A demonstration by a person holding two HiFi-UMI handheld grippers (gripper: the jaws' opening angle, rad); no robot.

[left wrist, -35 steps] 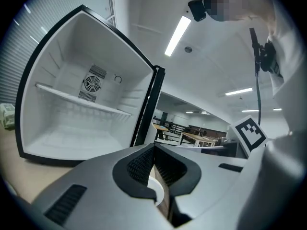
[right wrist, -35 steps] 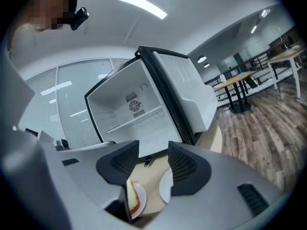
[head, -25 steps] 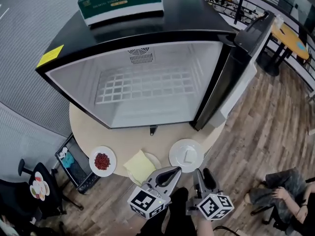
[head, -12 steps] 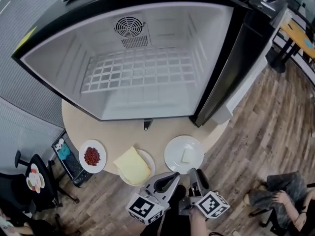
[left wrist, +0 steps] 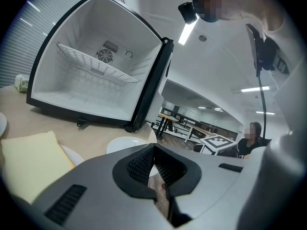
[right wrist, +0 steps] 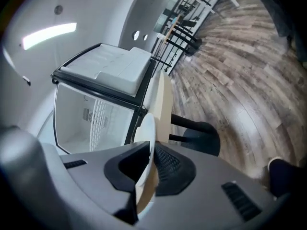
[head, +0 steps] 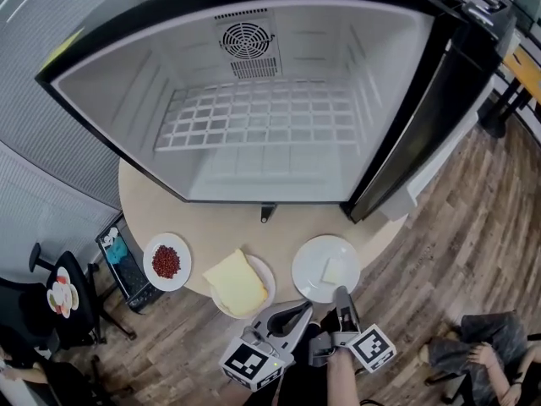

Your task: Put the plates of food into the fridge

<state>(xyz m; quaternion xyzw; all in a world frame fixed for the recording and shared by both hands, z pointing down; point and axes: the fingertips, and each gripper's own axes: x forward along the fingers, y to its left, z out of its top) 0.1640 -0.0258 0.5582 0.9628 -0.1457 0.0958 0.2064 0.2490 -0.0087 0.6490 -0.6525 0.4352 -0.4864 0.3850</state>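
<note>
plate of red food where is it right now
In the head view, the plate of red food sits leftmost on the round table, just left of the plate with the yellow slice.

Both grippers sit low at the near edge of the tabletop, side by side, pointing forward and slightly down. The left gripper (head: 303,308) lies flat, its fingers (left wrist: 139,164) drawn together at the tips with nothing between them. The right gripper (head: 341,293) is rolled onto its side, so its fingers (right wrist: 165,162) stand one above the other. They have just been closing and now pinch the near rim of a plate (head: 313,265). A bare forearm (head: 341,382) shows behind the right gripper.
</note>
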